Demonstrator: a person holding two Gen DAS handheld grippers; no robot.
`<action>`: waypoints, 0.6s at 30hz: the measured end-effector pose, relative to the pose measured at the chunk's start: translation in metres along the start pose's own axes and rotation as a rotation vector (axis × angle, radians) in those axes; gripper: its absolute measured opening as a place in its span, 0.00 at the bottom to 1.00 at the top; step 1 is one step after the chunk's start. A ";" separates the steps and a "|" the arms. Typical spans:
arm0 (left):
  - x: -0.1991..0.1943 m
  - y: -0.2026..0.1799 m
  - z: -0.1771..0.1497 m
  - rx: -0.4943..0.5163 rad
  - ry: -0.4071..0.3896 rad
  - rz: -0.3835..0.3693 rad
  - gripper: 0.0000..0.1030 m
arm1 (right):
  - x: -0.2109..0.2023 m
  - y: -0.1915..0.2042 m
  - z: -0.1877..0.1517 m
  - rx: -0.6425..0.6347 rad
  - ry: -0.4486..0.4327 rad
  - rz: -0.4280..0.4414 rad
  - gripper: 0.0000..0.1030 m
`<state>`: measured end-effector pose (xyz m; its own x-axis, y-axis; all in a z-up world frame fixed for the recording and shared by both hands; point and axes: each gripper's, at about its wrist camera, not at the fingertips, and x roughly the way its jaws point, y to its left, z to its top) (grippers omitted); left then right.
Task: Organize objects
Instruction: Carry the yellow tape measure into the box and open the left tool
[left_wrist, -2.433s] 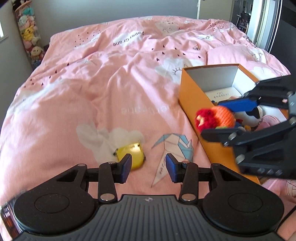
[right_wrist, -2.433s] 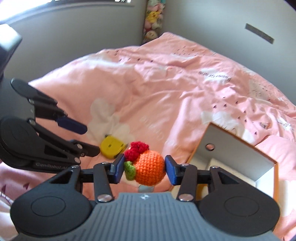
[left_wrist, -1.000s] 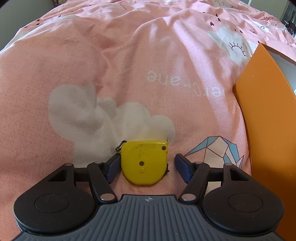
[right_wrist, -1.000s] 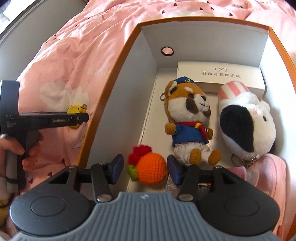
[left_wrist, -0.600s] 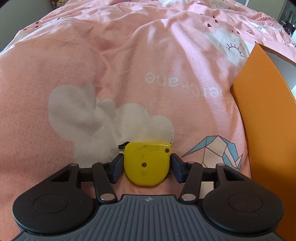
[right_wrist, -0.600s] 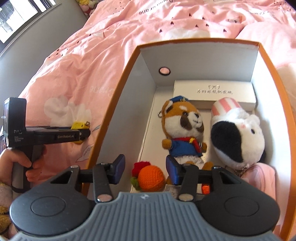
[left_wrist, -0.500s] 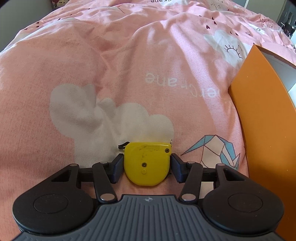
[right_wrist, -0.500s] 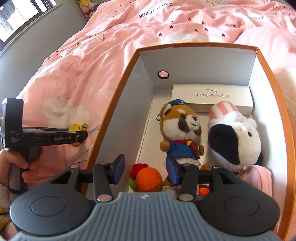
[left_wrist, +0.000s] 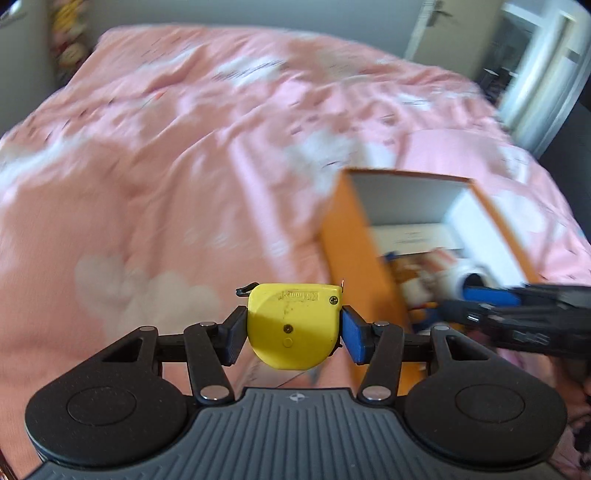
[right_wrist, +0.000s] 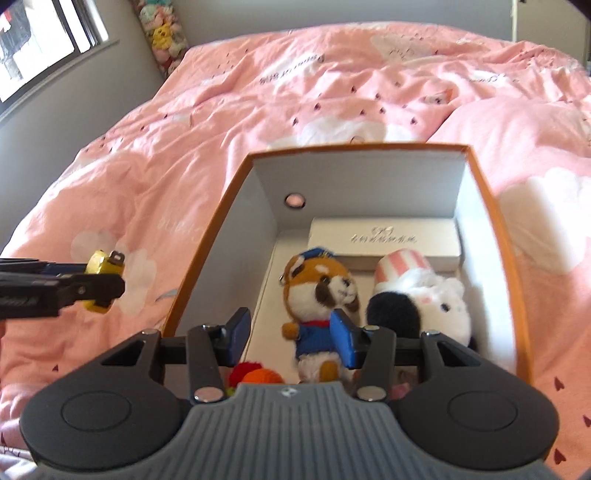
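Above the pink bed (left_wrist: 147, 166), your left gripper (left_wrist: 293, 330) squeezes the yellow tape measure (left_wrist: 293, 325); your right gripper (right_wrist: 288, 338) (box (right_wrist: 207, 251) at twelve o'clock) gapes empty.

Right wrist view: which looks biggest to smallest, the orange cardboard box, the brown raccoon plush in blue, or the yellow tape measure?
1. Orange cardboard box
2. Brown raccoon plush in blue
3. Yellow tape measure, half hidden by the left gripper, so less certain.
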<state>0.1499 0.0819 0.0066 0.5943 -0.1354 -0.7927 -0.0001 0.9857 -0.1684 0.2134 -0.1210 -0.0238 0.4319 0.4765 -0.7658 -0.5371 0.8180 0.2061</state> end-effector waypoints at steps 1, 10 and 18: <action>0.001 -0.014 0.006 0.064 -0.011 -0.021 0.59 | -0.003 -0.003 0.001 0.011 -0.017 -0.010 0.49; 0.048 -0.119 0.023 0.687 0.121 -0.102 0.59 | -0.020 -0.022 -0.001 0.038 -0.087 -0.038 0.49; 0.117 -0.141 0.023 0.985 0.421 -0.101 0.59 | -0.023 -0.035 -0.007 0.070 -0.124 -0.044 0.49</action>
<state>0.2380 -0.0706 -0.0494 0.2309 -0.0593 -0.9712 0.7933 0.5894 0.1526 0.2169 -0.1626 -0.0182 0.5425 0.4725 -0.6946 -0.4661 0.8572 0.2191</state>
